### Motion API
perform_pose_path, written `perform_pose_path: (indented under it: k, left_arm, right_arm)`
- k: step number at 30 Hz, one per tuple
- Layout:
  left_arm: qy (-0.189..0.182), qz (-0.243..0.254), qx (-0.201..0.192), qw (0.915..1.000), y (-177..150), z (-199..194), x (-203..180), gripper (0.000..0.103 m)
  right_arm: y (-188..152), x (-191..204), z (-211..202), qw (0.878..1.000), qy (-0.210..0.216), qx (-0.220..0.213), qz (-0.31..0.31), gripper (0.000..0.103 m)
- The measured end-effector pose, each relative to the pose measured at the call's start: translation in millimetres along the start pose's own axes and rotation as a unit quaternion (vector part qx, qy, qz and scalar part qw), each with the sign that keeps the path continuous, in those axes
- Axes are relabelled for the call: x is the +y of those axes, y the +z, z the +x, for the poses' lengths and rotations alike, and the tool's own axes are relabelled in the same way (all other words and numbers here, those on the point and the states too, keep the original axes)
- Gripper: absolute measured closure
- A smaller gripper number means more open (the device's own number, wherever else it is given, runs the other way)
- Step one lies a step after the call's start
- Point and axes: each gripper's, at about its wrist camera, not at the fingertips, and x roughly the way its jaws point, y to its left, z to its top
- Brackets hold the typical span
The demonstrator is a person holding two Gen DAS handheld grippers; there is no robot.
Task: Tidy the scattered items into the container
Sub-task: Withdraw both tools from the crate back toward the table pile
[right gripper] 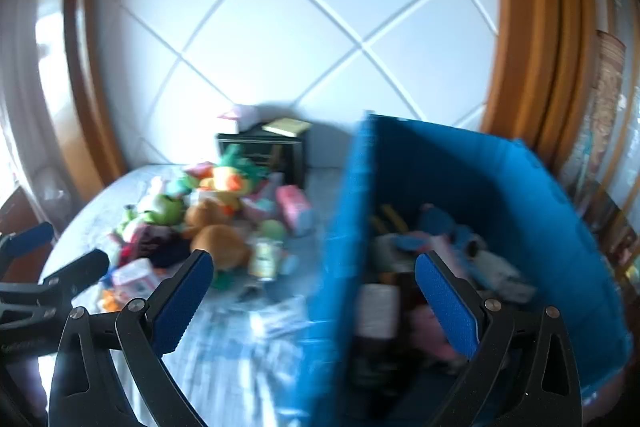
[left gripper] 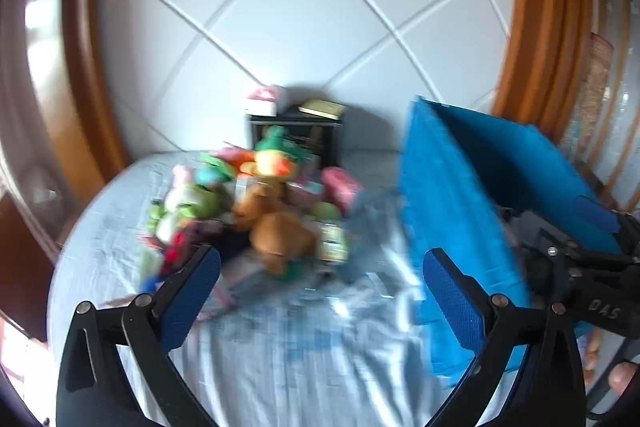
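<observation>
A blurred heap of toys lies on the light blue bed sheet: a brown plush, a green frog plush, a yellow-orange duck plush, pink packets and a small can. The heap of toys also shows in the right wrist view. To its right stands the blue fabric bin, holding several items. My left gripper is open over the sheet, nothing between its pads. My right gripper is open, straddling the bin's near left wall, with nothing held. The blue bin is right of my left gripper.
A black nightstand with a book and a pink-white box stands behind the toys against the white panelled wall. Wooden frames flank the wall. The right gripper's body appears at the right edge of the left wrist view.
</observation>
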Motion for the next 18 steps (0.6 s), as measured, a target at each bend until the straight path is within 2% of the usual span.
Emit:
perform_pose_path:
  k: [3,7,12,18]
  left_arm:
    - [0.039,0.002,-0.008,0.9992,-16,-1,46,0.000]
    - [0.057,-0.027,0.022,0.9978,-31,12,105,0.000]
    - [0.097,-0.045,0.061,0.9924,-54,46,162,0.000]
    - [0.147,-0.079,0.136,0.9766,-94,101,215,0.000]
  right_arm:
    - [-13,42,7,1.000,0.023,-0.005,-0.006,0.001]
    - [-28,80,26,0.999,0.048,0.016,-0.017,0.001]
    - [-52,111,80,0.994,0.070,0.078,-0.035,0.001]
    - [-96,129,173,0.980,0.096,0.172,-0.035,0.001]
